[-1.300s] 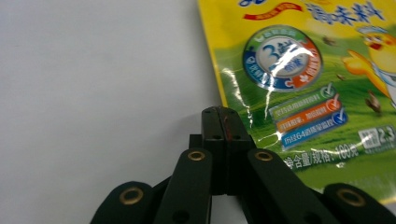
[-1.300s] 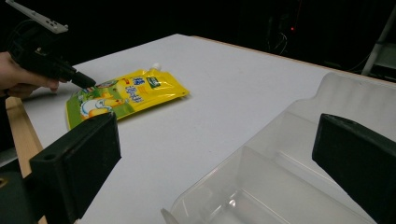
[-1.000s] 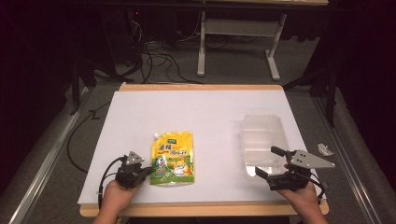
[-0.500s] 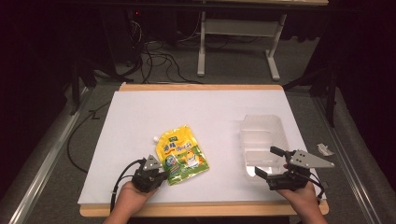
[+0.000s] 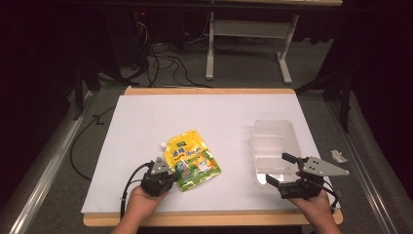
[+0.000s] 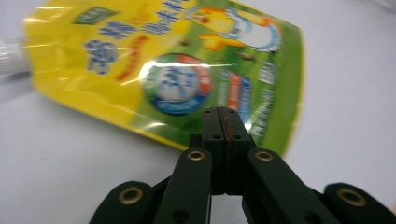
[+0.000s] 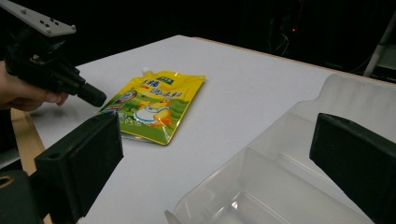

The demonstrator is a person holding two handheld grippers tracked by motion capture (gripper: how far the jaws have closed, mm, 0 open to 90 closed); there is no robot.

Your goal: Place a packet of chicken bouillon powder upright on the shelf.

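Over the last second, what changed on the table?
The left gripper slid right to the yellow pouch, jaws shut at its near edge, and pushed it: the pouch turned, its spout end swinging left, and shifted slightly toward the clear tray. The tray and the open right gripper stayed put.

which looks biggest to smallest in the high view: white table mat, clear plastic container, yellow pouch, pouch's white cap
1. white table mat
2. clear plastic container
3. yellow pouch, a little smaller than the container
4. white cap, tiny at the pouch's corner

All lie flat on the same table, so nearness hardly skews the order.
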